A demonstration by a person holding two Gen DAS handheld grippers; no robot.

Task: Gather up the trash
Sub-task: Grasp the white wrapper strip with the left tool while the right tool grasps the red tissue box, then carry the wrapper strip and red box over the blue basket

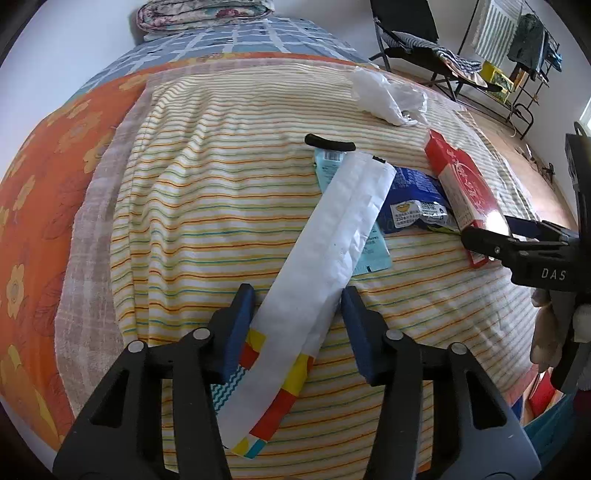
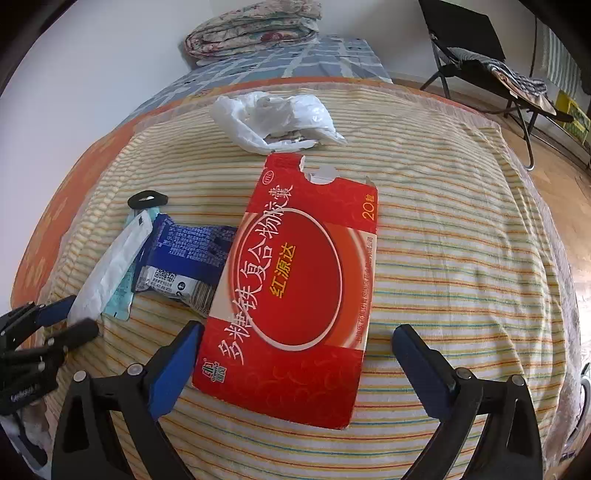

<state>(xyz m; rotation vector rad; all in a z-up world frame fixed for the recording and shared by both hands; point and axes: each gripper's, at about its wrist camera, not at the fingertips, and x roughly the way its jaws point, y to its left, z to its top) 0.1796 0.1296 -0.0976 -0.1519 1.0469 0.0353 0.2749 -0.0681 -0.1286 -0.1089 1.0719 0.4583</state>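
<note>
Trash lies on a striped bed cover. A long white wrapper with coloured edges lies between the open fingers of my left gripper; its near end is under the jaws. Under it lies a light blue sachet, beside a dark blue packet and a black strip. A flat red medicine box lies between the open fingers of my right gripper. A crumpled white plastic bag lies behind it. The right gripper shows in the left wrist view.
The striped cover lies over an orange flowered sheet and a blue checked one. A folded quilt sits at the head end. A folding chair and a rack stand on the wooden floor to the right.
</note>
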